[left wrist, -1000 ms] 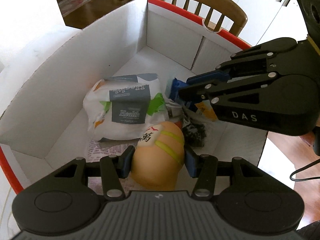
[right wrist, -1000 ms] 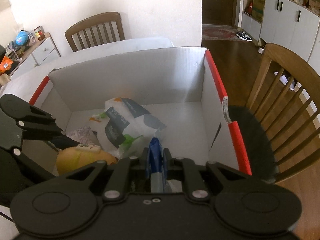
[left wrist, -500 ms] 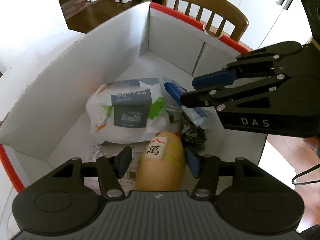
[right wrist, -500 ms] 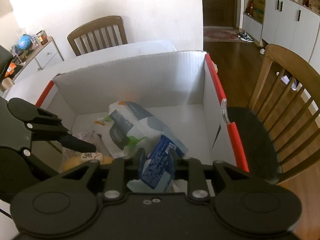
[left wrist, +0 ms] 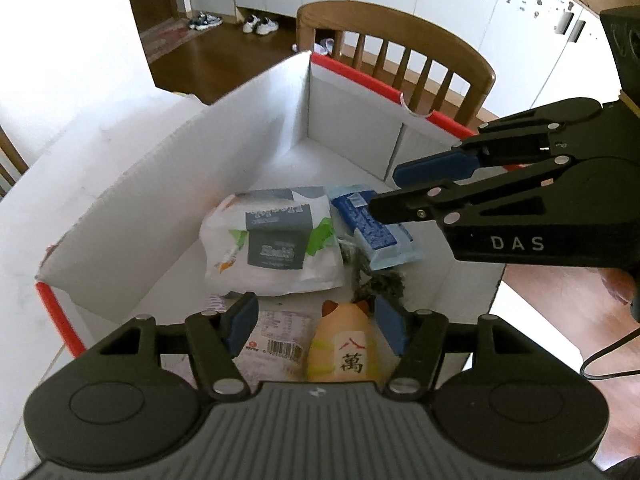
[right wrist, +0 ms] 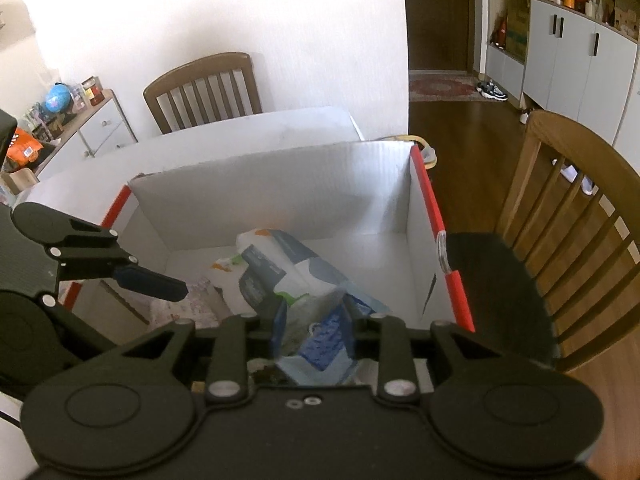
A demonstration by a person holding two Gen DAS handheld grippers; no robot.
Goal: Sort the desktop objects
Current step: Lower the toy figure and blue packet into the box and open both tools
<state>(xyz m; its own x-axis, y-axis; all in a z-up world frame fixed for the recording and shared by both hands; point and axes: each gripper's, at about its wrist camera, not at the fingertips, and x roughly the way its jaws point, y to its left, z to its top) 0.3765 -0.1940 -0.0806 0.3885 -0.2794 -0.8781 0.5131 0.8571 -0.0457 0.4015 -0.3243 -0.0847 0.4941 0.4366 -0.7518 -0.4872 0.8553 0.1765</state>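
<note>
Both jaws have just opened: left gripper (left wrist: 312, 326) released the toy (left wrist: 344, 346), right gripper (right wrist: 314, 334) the packet (left wrist: 370, 226); lift straight clear of the box (left wrist: 160, 184).

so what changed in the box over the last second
Both grippers let go. The left gripper had been opening and released the orange cat toy, which now lies in the white box. The right gripper had been opening too and dropped the blue packet beside the white bag. Both pulled back upward. The white bag stayed put.
</note>
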